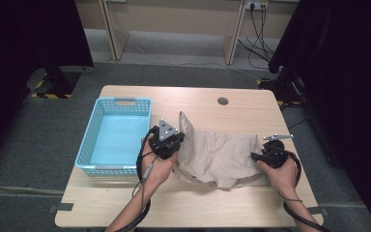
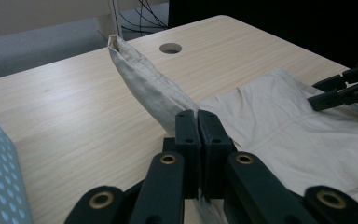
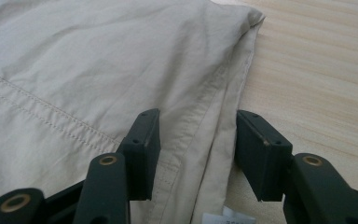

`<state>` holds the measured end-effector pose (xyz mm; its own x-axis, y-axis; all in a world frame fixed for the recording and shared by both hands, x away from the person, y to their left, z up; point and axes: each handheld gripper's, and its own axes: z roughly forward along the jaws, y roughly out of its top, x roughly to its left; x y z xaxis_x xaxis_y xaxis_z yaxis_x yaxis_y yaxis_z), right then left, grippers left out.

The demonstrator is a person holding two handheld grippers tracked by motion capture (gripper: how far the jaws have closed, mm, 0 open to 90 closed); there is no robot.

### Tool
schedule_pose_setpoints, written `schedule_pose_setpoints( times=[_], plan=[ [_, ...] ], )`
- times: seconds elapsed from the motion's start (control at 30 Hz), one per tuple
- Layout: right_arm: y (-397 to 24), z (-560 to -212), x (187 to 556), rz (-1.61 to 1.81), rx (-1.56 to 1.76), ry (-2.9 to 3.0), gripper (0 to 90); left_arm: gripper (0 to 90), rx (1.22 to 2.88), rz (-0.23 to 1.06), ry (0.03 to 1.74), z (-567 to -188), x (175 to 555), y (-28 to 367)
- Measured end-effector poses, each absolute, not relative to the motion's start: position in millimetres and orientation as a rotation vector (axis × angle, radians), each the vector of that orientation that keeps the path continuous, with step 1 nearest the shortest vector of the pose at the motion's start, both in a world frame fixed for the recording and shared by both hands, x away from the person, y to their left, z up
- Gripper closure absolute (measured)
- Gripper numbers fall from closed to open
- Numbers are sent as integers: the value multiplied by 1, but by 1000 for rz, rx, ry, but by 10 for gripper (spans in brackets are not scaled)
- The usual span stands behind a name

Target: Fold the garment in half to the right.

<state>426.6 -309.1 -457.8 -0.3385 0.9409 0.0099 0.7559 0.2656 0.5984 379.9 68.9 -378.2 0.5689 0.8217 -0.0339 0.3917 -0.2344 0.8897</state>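
A beige cloth garment [image 1: 217,154] lies crumpled on the wooden table [image 1: 198,203]. My left gripper [image 1: 178,140] is at its left edge, shut on the cloth. In the left gripper view the jaws [image 2: 196,116] pinch a fold [image 2: 144,79] that stands up from the table as a stiff ridge. My right gripper [image 1: 256,155] is at the garment's right edge. In the right gripper view its jaws [image 3: 198,126] stand open, with the seamed hem [image 3: 214,107] lying between them and neither pad pressing on it. A white label [image 3: 226,217] peeks out below.
A light-blue plastic basket [image 1: 123,100] stands empty at the table's left, close to my left hand; its wall [image 2: 0,177] shows in the left gripper view. A round cable hole [image 1: 222,101] sits near the far edge. Dark curtains flank the table.
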Motion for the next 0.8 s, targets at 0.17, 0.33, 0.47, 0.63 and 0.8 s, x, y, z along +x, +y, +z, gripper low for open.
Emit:
schedule_pose_setpoints(
  times=[0.17,0.33,0.47,0.63,0.8],
  plan=[
    [-306,-458,427,739,1540,2200,514,878,1836,568,984,-375,380,69],
    [-304,-458,428,740,1535,2205,514,878,1833,572,981,-373,379,69],
    [-301,-458,428,742,1533,2208,514,879,1832,575,976,-371,379,68],
    [-298,-458,429,742,1525,2214,514,880,1832,579,967,-368,379,66],
    [-295,-458,429,746,1523,2217,515,881,1831,582,961,-366,379,65]
  ],
)
